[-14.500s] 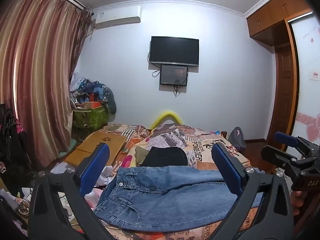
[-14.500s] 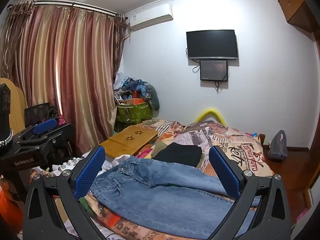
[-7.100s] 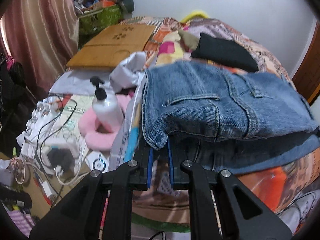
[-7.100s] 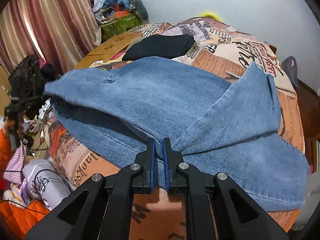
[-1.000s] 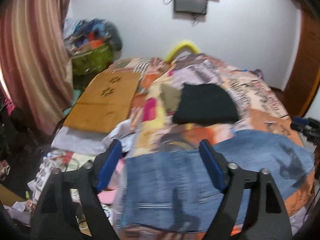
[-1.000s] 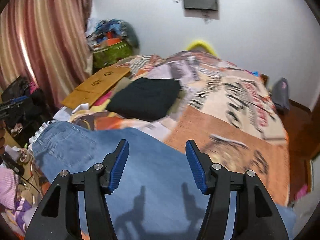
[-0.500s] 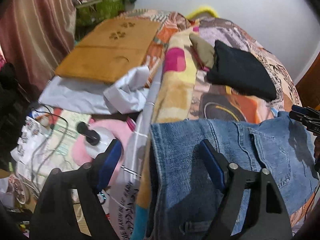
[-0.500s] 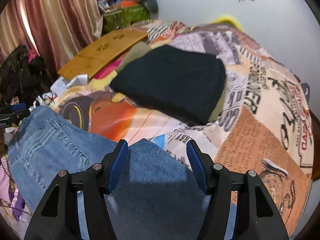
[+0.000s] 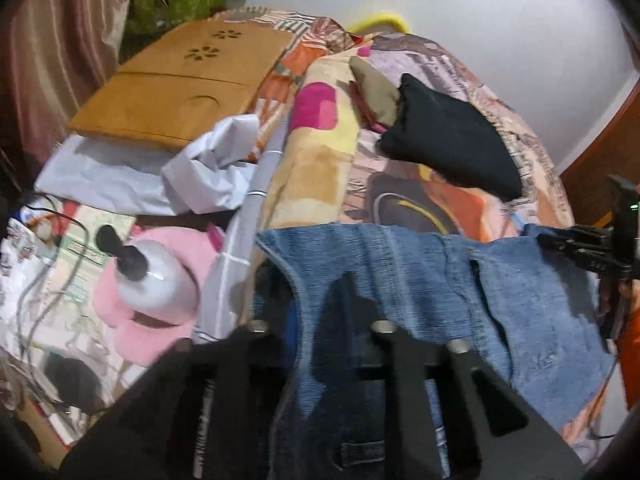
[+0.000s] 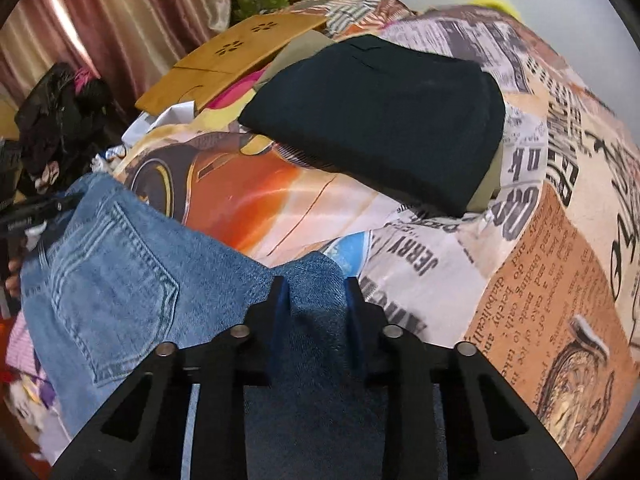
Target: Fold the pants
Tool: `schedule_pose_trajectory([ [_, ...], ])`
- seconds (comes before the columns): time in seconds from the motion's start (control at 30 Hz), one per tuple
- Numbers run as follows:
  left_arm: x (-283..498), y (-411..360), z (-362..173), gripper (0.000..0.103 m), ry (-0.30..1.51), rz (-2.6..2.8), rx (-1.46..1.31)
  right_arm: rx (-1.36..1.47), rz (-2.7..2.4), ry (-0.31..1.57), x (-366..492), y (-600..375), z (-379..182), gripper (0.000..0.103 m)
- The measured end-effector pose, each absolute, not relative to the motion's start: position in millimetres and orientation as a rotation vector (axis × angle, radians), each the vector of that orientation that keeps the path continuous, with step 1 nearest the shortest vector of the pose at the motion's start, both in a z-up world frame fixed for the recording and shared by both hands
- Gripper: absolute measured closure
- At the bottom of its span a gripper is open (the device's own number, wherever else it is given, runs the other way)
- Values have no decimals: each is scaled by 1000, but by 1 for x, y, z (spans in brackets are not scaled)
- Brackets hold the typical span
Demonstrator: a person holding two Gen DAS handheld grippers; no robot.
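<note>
Closing both grippers fully on the far edge of the jeans (image 10: 120,280) looks like the step in hand, and doing it well means catching every layer of denim at once, then moving both ends together so the fold stays square and the cloth between them does not sag or twist

In the right wrist view the right gripper (image 10: 314,300) sits at lower centre, its jaws partly closed with a fold of denim between the blue pads; whether they pinch it tight I cannot tell. Jeans fill the lower left of that frame, back pocket up, on the printed bedspread (image 10: 560,240), well short of the folded black garment (image 10: 380,120) in the upper middle

In the left wrist view the left gripper (image 9: 316,316) is at lower centre, and denim drapes over its tips so its fingers are hidden; its opening cannot be judged. Jeans run from the centre to the right edge of that frame, where the other gripper meets their corner. A wooden lap tray (image 9: 180,80) lies upper left, a pump bottle (image 9: 148,276) at left
</note>
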State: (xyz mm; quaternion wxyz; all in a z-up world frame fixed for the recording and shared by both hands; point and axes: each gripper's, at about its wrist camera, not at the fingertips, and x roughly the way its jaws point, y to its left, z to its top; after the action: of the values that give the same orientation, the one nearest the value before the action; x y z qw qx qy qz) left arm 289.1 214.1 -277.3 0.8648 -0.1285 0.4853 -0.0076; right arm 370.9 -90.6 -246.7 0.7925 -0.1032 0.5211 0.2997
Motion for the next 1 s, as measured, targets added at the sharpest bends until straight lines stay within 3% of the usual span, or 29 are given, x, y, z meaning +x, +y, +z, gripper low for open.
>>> schedule_pose_trajectory([
  [0.03, 289, 215, -277, 99, 1016, -10, -268, -232, 648, 1105, 369, -91, -246, 86],
  [0.33, 286, 203, -245, 100, 945, 82, -89, -313, 577, 977, 359, -87, -234, 99],
  [0.43, 293, 200, -252, 99, 975, 92, -28, -329, 550, 973, 365, -87, -233, 99],
  [0.57, 290, 210, -251, 86, 1003, 114, -52, -319, 532, 986, 363, -89, -228, 98],
  [0.67, 269, 220, -233, 76, 962, 114, -93, -259, 521, 991, 354, -98, -215, 94],
  [0.83, 234, 217, -221, 53, 942, 68, -104, -205, 543, 935, 320, -111, -190, 67],
  [1.0, 202, 204, -232, 50, 955, 38, -77, -136, 564, 948, 288, -118, -189, 64],
])
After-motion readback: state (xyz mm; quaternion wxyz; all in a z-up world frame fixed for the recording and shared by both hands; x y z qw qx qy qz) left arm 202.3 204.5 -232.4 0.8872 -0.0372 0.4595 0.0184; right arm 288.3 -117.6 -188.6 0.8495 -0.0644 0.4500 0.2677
